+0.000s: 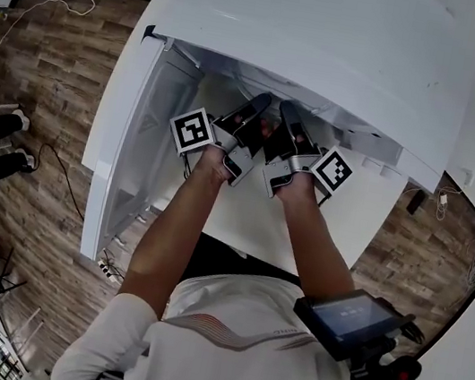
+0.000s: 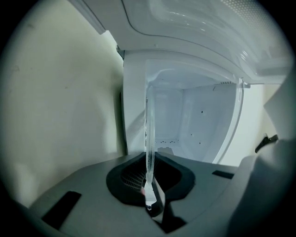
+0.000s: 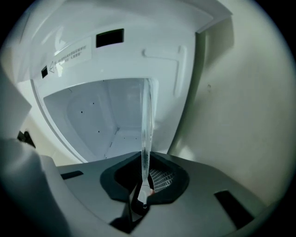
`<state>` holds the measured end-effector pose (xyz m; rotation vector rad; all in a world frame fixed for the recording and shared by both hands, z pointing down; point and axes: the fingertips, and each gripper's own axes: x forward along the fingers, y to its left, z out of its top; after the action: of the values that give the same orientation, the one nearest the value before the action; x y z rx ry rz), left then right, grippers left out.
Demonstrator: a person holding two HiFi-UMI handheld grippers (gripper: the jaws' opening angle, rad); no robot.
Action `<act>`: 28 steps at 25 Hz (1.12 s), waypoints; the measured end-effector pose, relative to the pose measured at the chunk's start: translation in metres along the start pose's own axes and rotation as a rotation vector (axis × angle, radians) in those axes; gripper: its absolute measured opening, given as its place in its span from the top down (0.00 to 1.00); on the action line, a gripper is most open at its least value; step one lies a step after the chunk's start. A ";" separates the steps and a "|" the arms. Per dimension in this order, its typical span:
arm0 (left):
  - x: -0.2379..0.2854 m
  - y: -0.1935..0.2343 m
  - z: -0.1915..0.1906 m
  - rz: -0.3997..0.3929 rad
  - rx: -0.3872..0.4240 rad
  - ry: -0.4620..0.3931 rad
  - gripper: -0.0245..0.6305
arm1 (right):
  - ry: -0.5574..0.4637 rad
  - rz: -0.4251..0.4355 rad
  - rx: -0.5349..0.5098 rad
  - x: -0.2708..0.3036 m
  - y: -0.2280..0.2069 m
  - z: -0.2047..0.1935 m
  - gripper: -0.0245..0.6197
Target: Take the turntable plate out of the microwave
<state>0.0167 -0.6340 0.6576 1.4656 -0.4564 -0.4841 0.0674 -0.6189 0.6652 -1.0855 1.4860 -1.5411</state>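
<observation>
Both grippers are clamped on one piece of glass. Our left gripper and our right gripper reach side by side, almost touching, into the mouth of the microwave, each with its jaws drawn narrow onto the rim.

For room to move, the door stands swung open at the microwave's left edge and walls off that side beside our left forearm. The microwave's top overhangs both grippers. On the right, the front edge of the opening sits just beside our right gripper. Toward our body, the way over the white table that carries the microwave is open.

We count two grippers, two marker cubes flaring outward at our wrists, one plate, and one microwave with one door.

In the left gripper view the turntable plate runs edge-on as a thin clear strip straight out from between the pads, with the pale cavity beyond it. The right gripper view shows the same thin edge pinched between its pads, so the plate lies directly ahead of both grippers, held at its near rim.
</observation>
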 end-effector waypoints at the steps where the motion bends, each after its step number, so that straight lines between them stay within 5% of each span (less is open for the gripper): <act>1: 0.000 -0.001 0.000 -0.004 0.006 -0.003 0.90 | 0.001 0.005 -0.009 0.000 0.001 0.000 0.90; 16: -0.020 -0.038 -0.020 -0.084 0.081 -0.066 0.89 | 0.056 0.111 -0.054 -0.020 0.038 -0.013 0.90; 28: -0.077 -0.057 -0.079 -0.075 0.067 -0.186 0.89 | 0.186 0.102 -0.051 -0.085 0.055 -0.053 0.90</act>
<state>-0.0037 -0.5276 0.5965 1.5123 -0.5706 -0.6747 0.0480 -0.5241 0.6043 -0.8989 1.6872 -1.5748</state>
